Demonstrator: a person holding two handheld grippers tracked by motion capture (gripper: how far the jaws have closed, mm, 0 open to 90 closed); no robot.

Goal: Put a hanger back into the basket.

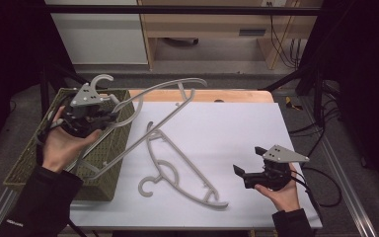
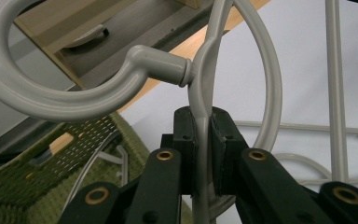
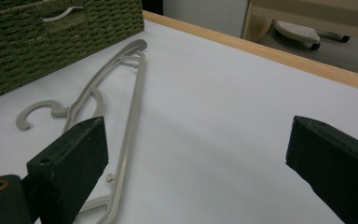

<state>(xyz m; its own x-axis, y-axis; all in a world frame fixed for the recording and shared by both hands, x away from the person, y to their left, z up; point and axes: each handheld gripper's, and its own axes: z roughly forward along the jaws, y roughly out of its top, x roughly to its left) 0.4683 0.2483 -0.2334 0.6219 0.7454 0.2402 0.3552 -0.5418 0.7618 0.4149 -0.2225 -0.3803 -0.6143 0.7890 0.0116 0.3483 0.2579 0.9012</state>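
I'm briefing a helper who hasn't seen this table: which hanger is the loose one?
Start at the white table top. Right of the green woven basket, the grey hanger lies flat, hook toward the basket. The other hanger is tilted up, clamped in the left gripper.

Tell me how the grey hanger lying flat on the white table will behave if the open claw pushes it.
The flat hanger looks like thin rigid plastic, so it would probably slide or pivot rather than bend. Its open frame suggests little weight. The right claw might snag its hook.

the held hanger runs off the left gripper view's edges, its lower bar unseen.
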